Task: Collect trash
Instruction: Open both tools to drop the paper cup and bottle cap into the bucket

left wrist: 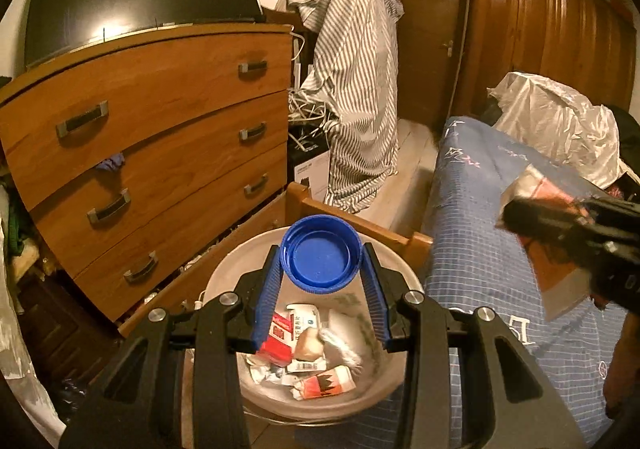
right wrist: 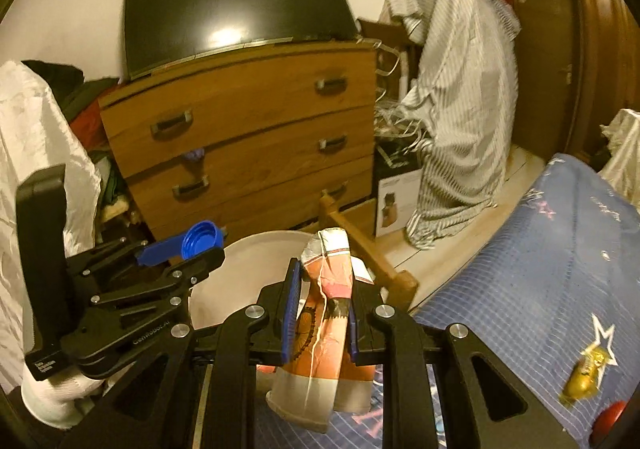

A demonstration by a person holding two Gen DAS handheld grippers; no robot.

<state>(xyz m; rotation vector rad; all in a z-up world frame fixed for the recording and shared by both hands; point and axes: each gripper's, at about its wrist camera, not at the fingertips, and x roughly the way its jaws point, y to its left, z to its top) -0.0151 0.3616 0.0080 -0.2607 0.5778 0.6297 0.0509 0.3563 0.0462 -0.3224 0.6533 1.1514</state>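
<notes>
Only "GenRobot.AI" reads clearly — printed on the left claw (right wrist: 192,249).

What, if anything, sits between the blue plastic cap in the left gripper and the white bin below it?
Nothing visible. The left gripper holds the round blue plastic cap over the open mouth of the round white bin, which has no lid. Only earlier trash, crumpled wrappers and cartons, lies at the bottom.

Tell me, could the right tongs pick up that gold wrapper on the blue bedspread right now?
Probably not yet: the right tongs are shut on a crumpled paper cup, leaving no free grip. The gold wrapper itself lies uncovered on the bedspread.
</notes>
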